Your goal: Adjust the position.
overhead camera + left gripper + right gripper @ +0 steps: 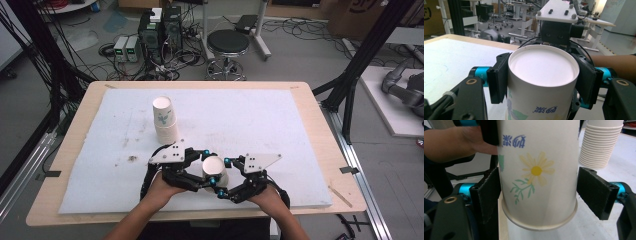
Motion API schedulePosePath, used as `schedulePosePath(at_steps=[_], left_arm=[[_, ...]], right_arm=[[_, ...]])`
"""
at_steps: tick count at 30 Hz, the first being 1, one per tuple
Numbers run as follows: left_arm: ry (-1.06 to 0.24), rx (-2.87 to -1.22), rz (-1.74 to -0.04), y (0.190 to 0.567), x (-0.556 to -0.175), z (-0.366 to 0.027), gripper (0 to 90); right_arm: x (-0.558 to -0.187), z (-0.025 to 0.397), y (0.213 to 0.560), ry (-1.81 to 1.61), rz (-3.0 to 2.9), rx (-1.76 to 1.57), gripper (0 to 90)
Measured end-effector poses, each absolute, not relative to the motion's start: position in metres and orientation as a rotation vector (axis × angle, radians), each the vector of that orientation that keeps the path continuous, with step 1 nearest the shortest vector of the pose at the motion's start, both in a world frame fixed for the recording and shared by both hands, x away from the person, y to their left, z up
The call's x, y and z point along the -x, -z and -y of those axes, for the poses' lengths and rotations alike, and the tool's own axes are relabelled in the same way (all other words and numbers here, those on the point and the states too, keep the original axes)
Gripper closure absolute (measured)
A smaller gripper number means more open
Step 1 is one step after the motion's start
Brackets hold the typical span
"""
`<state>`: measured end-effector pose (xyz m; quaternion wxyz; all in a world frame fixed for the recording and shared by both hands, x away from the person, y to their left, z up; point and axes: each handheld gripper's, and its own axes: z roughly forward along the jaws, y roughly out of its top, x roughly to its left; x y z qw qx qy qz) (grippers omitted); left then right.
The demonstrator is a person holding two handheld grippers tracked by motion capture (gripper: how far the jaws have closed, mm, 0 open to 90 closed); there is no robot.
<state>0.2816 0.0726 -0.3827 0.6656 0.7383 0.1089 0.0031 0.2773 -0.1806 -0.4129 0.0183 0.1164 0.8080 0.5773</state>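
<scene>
**Cup held between two grippers, upside down**

Near the front edge of the white mat (280,125), an inverted paper cup (214,170), base up, rim down. Gripped near its base by the left gripper (206,170): in the left gripper view, black pads (497,77) pressed flat against both sides of the cup (541,82), just under the closed white base. Around the lower, rimmed part, the right gripper (226,176): in the right gripper view, jaws spread either side of the cup (537,173), left pad (487,192) touching or nearly touching the wall, right pad clearly apart from it. Printed on the cup: a yellow daisy, green sprigs, blue characters upside down. Rolled rim hanging just above the mat. Farther back on the mat, well apart from both grippers, a stack (165,119) of the same cups, also inverted; seen again in the right gripper view at upper right (599,145). Beyond the table (320,115), a stool (227,47) on the floor.
</scene>
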Motion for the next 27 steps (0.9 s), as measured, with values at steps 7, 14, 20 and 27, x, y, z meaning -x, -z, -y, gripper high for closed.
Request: schedulePosePath(at_steps=[7,14,20,27], left_arm=[[-0.007,-1.667,-0.242,0.3830,-0.2817,-0.0731,35.3],[-0.012,-1.690,-0.249,0.3835,-0.2809,-0.0721,34.2],[-0.027,-1.748,-0.288,0.3826,-0.2824,-0.0716,12.8],[-0.030,-1.789,-0.250,0.3782,-0.2828,-0.0769,12.9]], right_arm=[[-0.2768,0.1809,0.4135,-1.800,-2.514,-0.344,26.4],[-0.2766,0.1810,0.4125,-1.755,-2.527,-0.319,28.7],[-0.2776,0.1839,0.4110,-1.687,-2.535,-0.300,31.1],[-0.2796,0.1894,0.4063,-1.630,-2.552,-0.296,32.4]])
